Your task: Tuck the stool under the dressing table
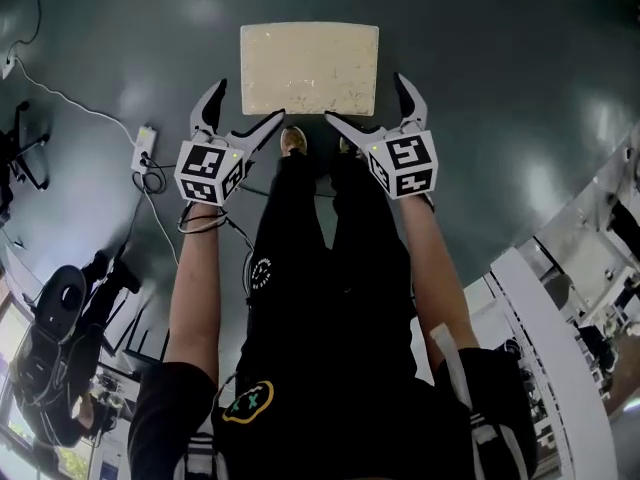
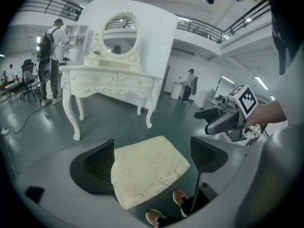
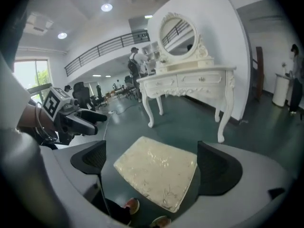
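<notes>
Evidently the left claw (image 1: 245,108) and right claw (image 1: 368,103) hover agape and empty at the stool (image 1: 309,68), poised to push it toward the counter (image 2: 111,77).

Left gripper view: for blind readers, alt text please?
The left gripper, jaws open and empty, hangs above a cream cushioned stool. Beyond stands a white dressing table with an oval mirror; the right gripper shows at right.

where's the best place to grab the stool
Probably the stool by the short side edges of its flat rectangular seat: left gripper on one, right gripper on the other, coming from above. The dressing table stands ahead of it.
</notes>
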